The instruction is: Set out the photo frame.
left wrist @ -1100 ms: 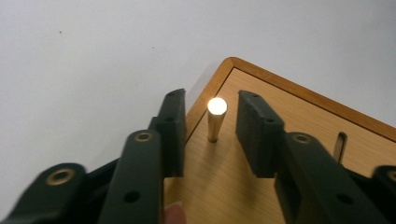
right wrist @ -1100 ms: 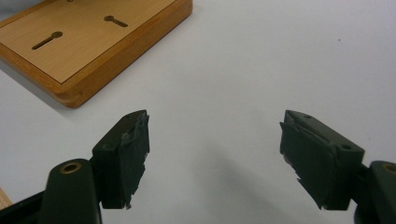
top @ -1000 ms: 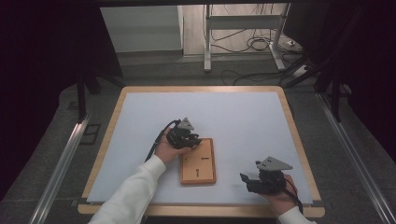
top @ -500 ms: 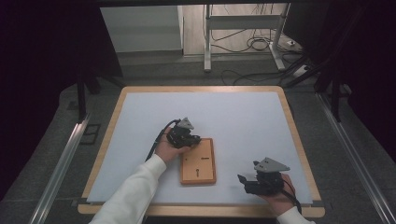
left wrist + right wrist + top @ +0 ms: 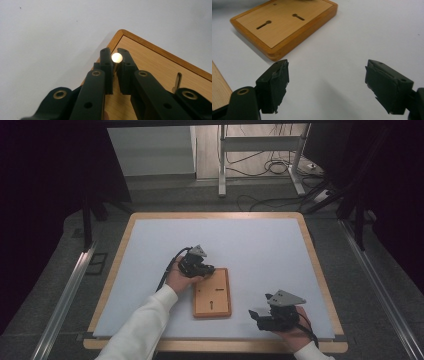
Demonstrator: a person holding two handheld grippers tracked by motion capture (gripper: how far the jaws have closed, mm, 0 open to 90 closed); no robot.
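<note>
The left gripper (image 5: 206, 270) sits at the far left corner of a flat wooden board (image 5: 212, 292), and in the left gripper view its two black jaws are drawn in on a small brass-coloured peg (image 5: 117, 57) whose round, shiny end shows between the jaw tips; they have just been closing, and the pads press on the peg from both sides, so the peg is pinched. The peg stands just over the board's corner, with the raised darker rim of the board running away to the right of the jaws and the pale surface of the table (image 5: 260, 240) spreading to their left. Farther along the board, to the right of the left gripper's jaws, a narrow keyhole-shaped slot (image 5: 177, 79) cuts into the wood. The person's left hand (image 5: 177, 279) wraps the gripper body, and a white sleeve (image 5: 142, 327) leads back to the near edge of the table. The right gripper (image 5: 259, 316) rests well apart from the board, on its right, near the table's front edge, held by the right hand (image 5: 292, 332). In the right gripper view its jaws stand wide apart with nothing but bare table between them; they have just been opening further. Ahead of those jaws and to their left lies the board (image 5: 284, 23), showing two keyhole slots (image 5: 264, 24) in its top face and a rounded near corner pointing toward the left jaw.
</note>
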